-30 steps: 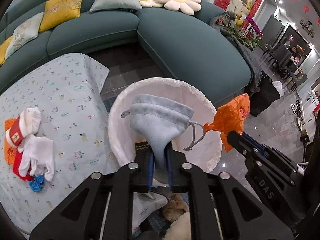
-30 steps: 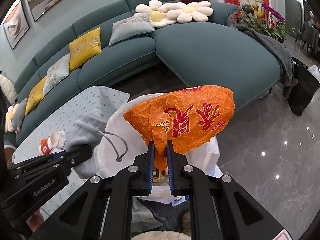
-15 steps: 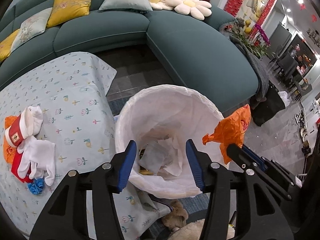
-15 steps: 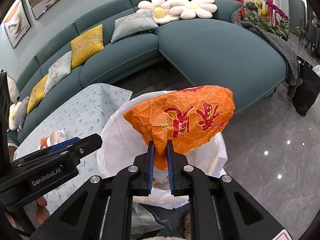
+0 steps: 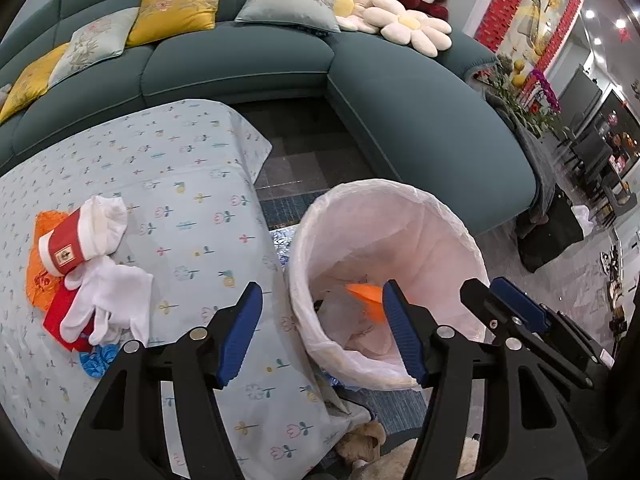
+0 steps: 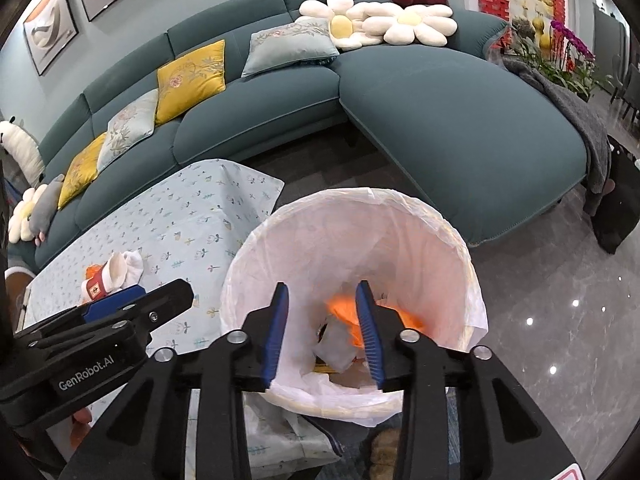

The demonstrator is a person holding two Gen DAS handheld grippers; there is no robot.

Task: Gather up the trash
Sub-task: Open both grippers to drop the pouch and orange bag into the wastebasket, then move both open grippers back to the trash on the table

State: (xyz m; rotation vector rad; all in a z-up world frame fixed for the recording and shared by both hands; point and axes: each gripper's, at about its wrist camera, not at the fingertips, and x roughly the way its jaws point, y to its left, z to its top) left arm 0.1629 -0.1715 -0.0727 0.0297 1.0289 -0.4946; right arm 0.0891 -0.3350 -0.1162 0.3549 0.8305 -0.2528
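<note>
Hovering released beside the bin (image 5: 384, 200), the left claw (image 5: 320, 332) is nearer the white gloves (image 5: 108, 304) lying left of it.

Trash bin (image 5: 440, 216) just right of the table (image 5: 192, 168), sofa (image 5: 420, 112) behind, gloves (image 5: 108, 304) on the table's left part.

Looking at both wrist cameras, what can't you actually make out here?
- Crumpled orange paper bag inside the white-lined round trash bin: motion-blurred in the right wrist view, partly behind the right hand-held gripper.
- Other trash at the bin's bottom: in the left wrist view, cut off by the left hand-held gripper.
- Small blue item on the floral tablecloth: half under the white cloth glove, unidentifiable.
</note>
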